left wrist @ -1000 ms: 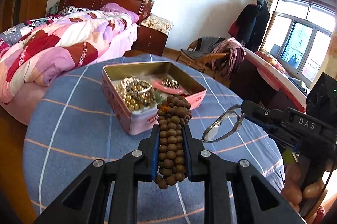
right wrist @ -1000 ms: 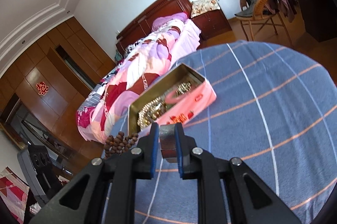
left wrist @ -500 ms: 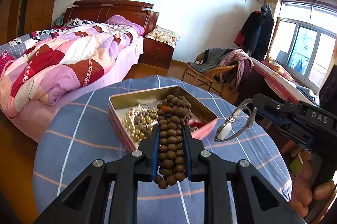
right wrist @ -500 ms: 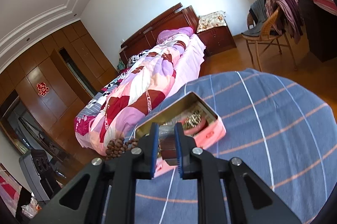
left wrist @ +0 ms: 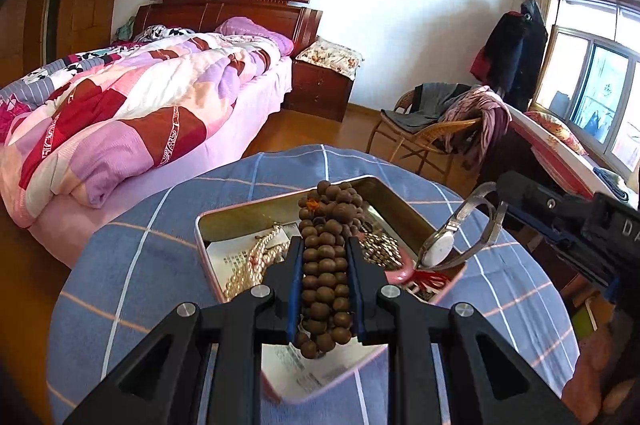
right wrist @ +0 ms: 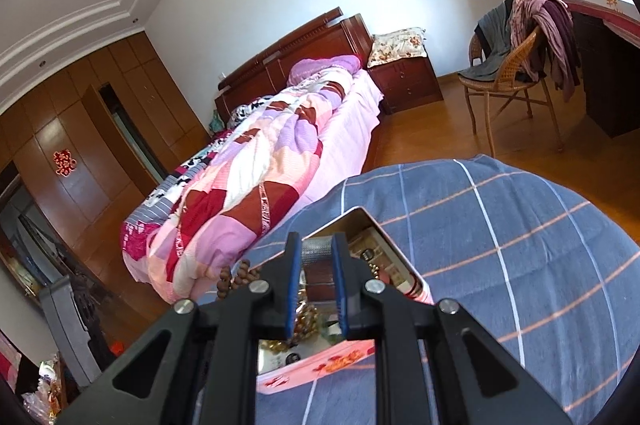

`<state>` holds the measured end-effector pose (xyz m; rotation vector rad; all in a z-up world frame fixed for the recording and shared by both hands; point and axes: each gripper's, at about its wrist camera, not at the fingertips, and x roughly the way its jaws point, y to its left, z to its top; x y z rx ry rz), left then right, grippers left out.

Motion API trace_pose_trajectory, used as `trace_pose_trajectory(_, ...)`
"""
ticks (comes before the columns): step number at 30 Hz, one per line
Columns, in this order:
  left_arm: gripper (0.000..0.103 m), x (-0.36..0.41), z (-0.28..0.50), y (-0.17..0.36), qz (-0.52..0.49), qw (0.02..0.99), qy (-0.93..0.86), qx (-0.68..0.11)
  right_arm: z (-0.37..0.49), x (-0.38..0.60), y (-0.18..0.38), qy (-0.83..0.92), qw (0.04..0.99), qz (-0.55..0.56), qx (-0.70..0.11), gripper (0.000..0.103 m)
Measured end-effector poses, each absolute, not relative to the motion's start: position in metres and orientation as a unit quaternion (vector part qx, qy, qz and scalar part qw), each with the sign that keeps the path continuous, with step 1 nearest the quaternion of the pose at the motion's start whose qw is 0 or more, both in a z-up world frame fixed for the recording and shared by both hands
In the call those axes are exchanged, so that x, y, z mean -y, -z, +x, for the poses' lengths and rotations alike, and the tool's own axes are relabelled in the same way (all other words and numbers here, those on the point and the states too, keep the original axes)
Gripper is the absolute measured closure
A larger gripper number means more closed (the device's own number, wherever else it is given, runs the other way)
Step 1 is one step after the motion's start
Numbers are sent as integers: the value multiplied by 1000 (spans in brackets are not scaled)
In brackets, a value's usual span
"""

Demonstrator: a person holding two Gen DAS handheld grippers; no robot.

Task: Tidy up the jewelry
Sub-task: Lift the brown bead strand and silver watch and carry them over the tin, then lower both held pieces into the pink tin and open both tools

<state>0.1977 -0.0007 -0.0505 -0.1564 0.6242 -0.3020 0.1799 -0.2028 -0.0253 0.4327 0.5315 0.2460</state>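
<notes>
My left gripper [left wrist: 324, 245] is shut on a string of brown wooden beads [left wrist: 325, 289], held just above an open pink tin box [left wrist: 280, 209]. Pearl and gold-coloured jewelry [left wrist: 256, 265] lies inside the tin. The right gripper [left wrist: 503, 188] comes in from the right with a silver wristwatch [left wrist: 440, 249] hanging by its band over the tin's right end. In the right wrist view the right gripper [right wrist: 317, 239] is shut on the mesh watch band [right wrist: 316, 251] above the tin box [right wrist: 384, 229]. The wooden beads [right wrist: 236, 277] show at its left.
The tin rests on a round table with a blue checked cloth [left wrist: 132, 265]. Beyond the table stand a bed with a pink patchwork quilt [left wrist: 120, 113], a nightstand [left wrist: 320, 89] and a wicker chair draped with clothes [left wrist: 440, 121]. A hand [left wrist: 596, 385] grips the right tool.
Both grippers have moved forward across the table and now hang over the tin. The beads and the watch stay gripped as before.
</notes>
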Motion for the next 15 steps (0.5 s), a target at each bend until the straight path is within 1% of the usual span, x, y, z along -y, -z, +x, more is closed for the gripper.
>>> trace_pose_trajectory(15, 83, 7, 225, 75, -55, 931, 108, -344, 234, 190, 58, -84, 930, 172, -314, 85)
